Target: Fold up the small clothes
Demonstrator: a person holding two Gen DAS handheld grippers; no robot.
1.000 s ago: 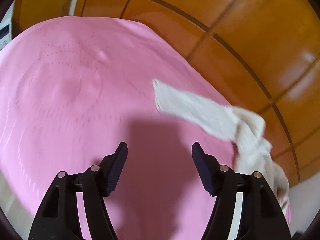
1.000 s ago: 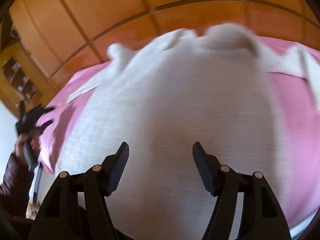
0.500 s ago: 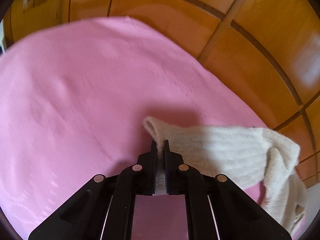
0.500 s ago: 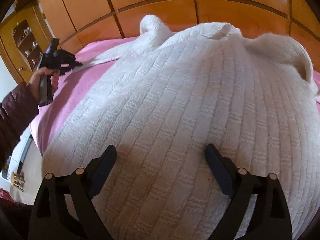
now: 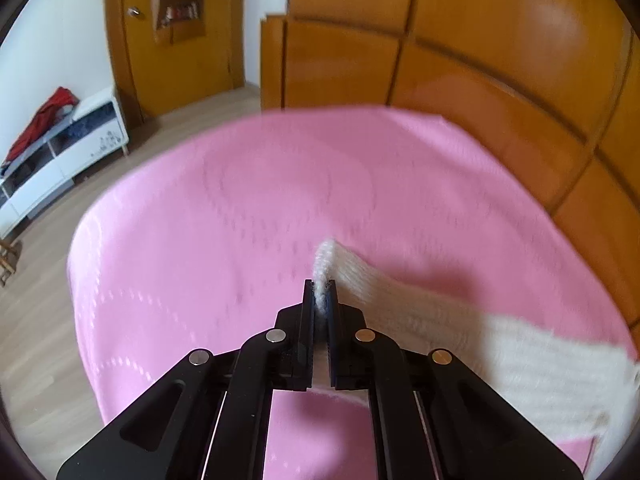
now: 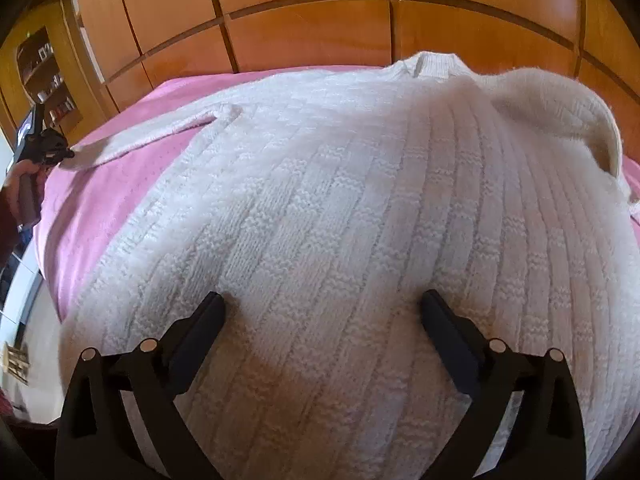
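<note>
A cream knitted sweater (image 6: 360, 208) lies spread on a pink bedspread (image 6: 120, 176). My left gripper (image 5: 319, 292) is shut on the cuff of its sleeve (image 5: 420, 308) and holds the sleeve stretched out above the bedspread (image 5: 200, 260). In the right wrist view the left gripper (image 6: 60, 152) shows at the far left, holding the sleeve end (image 6: 132, 140). My right gripper (image 6: 322, 312) is open, its fingers resting on the sweater's body near the lower hem. The other sleeve (image 6: 560, 120) is bunched at the right shoulder.
A wooden wardrobe wall (image 6: 312, 24) runs along the far side of the bed. A wooden door (image 5: 176, 36) and a white low cabinet (image 5: 60, 148) with a red garment stand beyond the bed's left end. Wood floor (image 5: 36, 300) surrounds the bed.
My left gripper went from open to shut on the sleeve cuff, then pulled the sleeve outward and up. My right gripper came down onto the sweater's body, still open.
</note>
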